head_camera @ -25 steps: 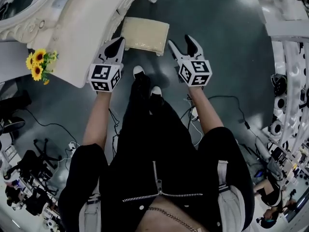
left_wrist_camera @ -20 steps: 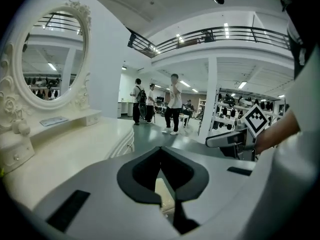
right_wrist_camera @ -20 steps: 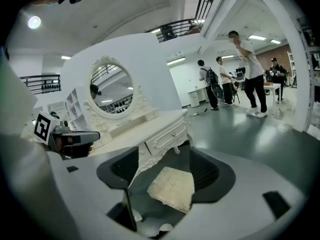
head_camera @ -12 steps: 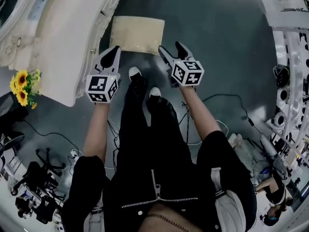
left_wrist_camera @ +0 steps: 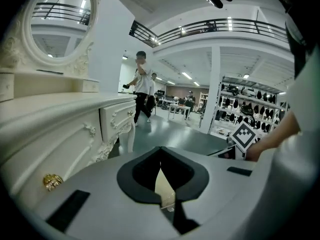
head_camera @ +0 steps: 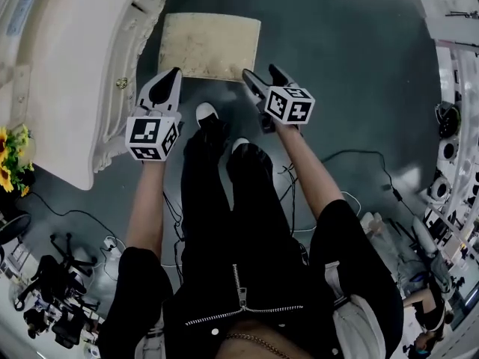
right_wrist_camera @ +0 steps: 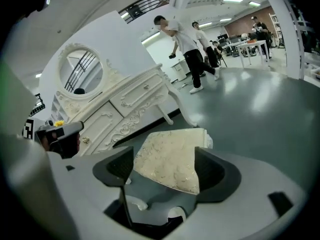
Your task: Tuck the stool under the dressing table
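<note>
The stool (head_camera: pixel 209 45) has a cream padded seat and stands on the dark floor beside the white dressing table (head_camera: pixel 67 73), out from under it. My left gripper (head_camera: pixel 171 77) hovers off the seat's near left corner with its jaws together; a sliver of the seat (left_wrist_camera: pixel 164 186) shows below its tips (left_wrist_camera: pixel 161 151). My right gripper (head_camera: pixel 263 77) is at the near right corner, its jaws opening. In the right gripper view the seat (right_wrist_camera: pixel 170 159) lies beyond the right gripper (right_wrist_camera: pixel 165 169), and the pads do not touch it.
The person's feet (head_camera: pixel 217 126) stand just short of the stool. Sunflowers (head_camera: pixel 11 155) sit at the table's near end, and cables (head_camera: pixel 344 163) trail over the floor on the right. The table's carved drawers (left_wrist_camera: pixel 60 134) and oval mirror (left_wrist_camera: pixel 57 24) rise at my left. People (right_wrist_camera: pixel 185 49) walk far off.
Both grippers have come down towards the stool, which now looks larger and closer. The right gripper has rolled and its jaws stand wider apart.
</note>
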The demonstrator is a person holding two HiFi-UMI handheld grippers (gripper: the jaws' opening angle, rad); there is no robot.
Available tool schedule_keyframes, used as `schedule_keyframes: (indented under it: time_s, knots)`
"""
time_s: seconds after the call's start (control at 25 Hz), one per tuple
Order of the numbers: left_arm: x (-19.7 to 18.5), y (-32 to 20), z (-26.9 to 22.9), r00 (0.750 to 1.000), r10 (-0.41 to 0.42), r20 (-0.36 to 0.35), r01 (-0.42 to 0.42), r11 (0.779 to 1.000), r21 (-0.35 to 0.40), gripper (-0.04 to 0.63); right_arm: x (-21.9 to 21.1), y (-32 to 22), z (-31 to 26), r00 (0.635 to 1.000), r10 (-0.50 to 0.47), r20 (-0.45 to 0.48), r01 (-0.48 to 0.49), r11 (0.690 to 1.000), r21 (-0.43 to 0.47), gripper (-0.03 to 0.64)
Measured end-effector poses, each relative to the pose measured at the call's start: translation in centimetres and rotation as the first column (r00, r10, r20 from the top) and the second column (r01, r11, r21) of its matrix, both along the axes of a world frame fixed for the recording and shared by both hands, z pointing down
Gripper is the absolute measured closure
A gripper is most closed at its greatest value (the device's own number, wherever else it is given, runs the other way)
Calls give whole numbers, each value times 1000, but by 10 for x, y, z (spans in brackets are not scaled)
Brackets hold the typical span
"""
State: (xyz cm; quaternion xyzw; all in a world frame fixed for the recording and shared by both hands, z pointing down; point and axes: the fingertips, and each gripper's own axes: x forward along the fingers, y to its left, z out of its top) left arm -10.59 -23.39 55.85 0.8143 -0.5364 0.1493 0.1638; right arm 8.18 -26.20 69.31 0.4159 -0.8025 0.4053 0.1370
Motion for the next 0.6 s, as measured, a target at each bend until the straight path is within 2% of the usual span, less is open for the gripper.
schedule_keyframes:
  time_s: [0.36, 0.6]
  knots:
    - [-6, -13, 70, 1000, 8, 14, -8, 1000, 11, 574, -2, -26, 107, 989, 94, 117, -72, 980, -183, 218]
    - [-16, -9, 101, 1000, -17, -3, 17, 1000, 1, 574, -1, -30, 164, 971, 177, 162, -119, 942, -313, 172]
